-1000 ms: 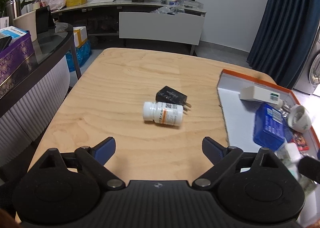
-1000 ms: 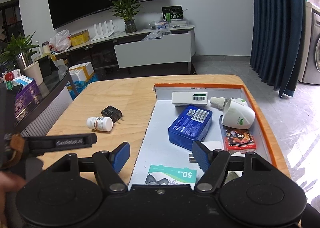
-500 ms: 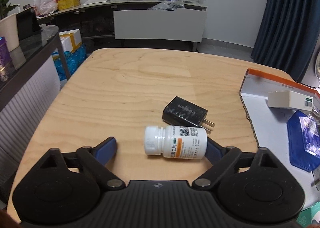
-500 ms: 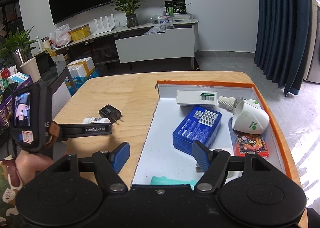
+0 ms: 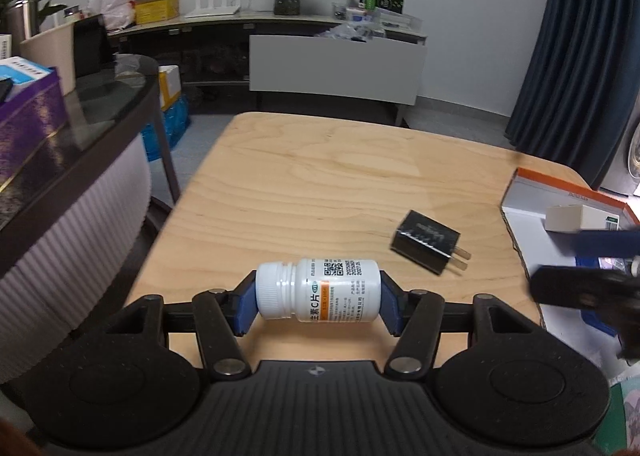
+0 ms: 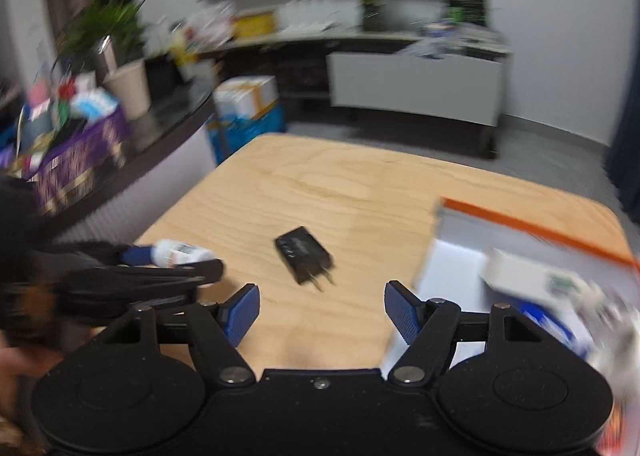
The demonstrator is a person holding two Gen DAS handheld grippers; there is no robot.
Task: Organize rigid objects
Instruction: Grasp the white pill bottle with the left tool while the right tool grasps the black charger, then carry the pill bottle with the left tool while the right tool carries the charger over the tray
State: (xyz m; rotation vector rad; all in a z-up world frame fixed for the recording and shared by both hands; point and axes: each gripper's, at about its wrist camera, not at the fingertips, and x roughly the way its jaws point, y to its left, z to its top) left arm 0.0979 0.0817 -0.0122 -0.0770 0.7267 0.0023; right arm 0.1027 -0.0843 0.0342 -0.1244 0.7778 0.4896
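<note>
My left gripper (image 5: pixel 318 306) is shut on a white pill bottle (image 5: pixel 318 290) that lies sideways between its blue pads, cap to the left, just above the wooden table (image 5: pixel 320 176). A black plug adapter (image 5: pixel 426 242) lies on the table to the right of it. My right gripper (image 6: pixel 320 310) is open and empty, with the adapter (image 6: pixel 304 258) just ahead of its fingertips. The right wrist view is blurred; the bottle (image 6: pixel 182 252) shows at its left in the left gripper.
An orange-rimmed white tray (image 5: pixel 560 192) at the table's right edge holds a white box (image 5: pixel 582 216) and blue items; it also shows in the right wrist view (image 6: pixel 460 248). A dark glass counter (image 5: pixel 80 128) with a purple box stands to the left.
My left gripper closed its pads on the pill bottle. My right gripper swung left from over the tray to face the black adapter.
</note>
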